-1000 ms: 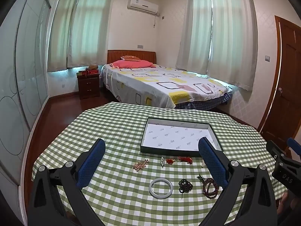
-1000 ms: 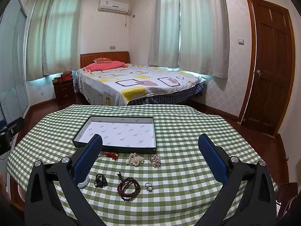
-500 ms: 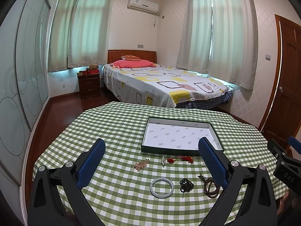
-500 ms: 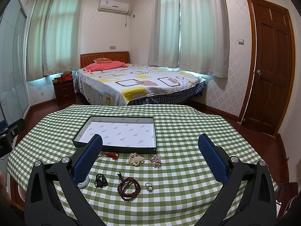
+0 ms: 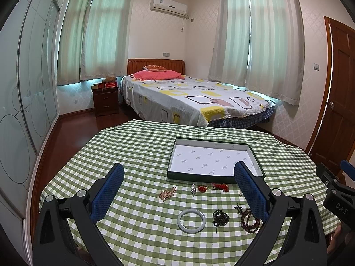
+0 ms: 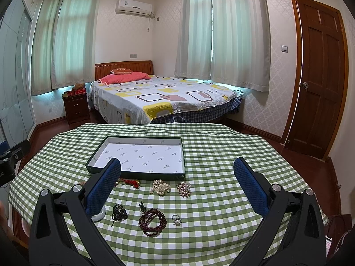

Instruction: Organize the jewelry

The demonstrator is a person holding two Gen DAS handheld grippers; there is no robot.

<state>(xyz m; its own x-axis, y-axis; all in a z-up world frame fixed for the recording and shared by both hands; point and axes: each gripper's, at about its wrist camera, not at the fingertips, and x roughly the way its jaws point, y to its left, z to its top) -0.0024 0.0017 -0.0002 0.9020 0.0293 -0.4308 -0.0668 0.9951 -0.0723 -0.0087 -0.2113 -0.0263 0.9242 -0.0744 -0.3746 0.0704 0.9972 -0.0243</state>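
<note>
A dark open box (image 5: 172, 155) (image 6: 183, 155) with white lining lies empty on the green checked tablecloth. In front of it lie several jewelry pieces: a pale jade bangle (image 5: 180, 218), a dark cord knot (image 5: 220, 217) (image 6: 119, 212), brown bead bracelets (image 5: 248, 220) (image 6: 152, 221), a ring (image 6: 176, 218), a pearl cluster (image 6: 160, 186), a pink bead cluster (image 6: 183, 188), red tassel pieces (image 5: 219, 186) (image 6: 131, 181) and a gold chain piece (image 5: 166, 194). My left gripper (image 5: 179, 182) and right gripper (image 6: 177, 177) hover open and empty above the near pieces.
The round table (image 6: 221, 155) stands in a bedroom. A bed (image 5: 188, 97) is beyond it, a nightstand (image 5: 105, 98) at the back left and a wooden door (image 6: 319, 77) on the right. The right gripper's body (image 5: 335, 190) shows at the left view's right edge.
The left view has shifted slightly, so the jewelry sits a little lower and further right. The right view is nearly unchanged. Both grippers stay open.
</note>
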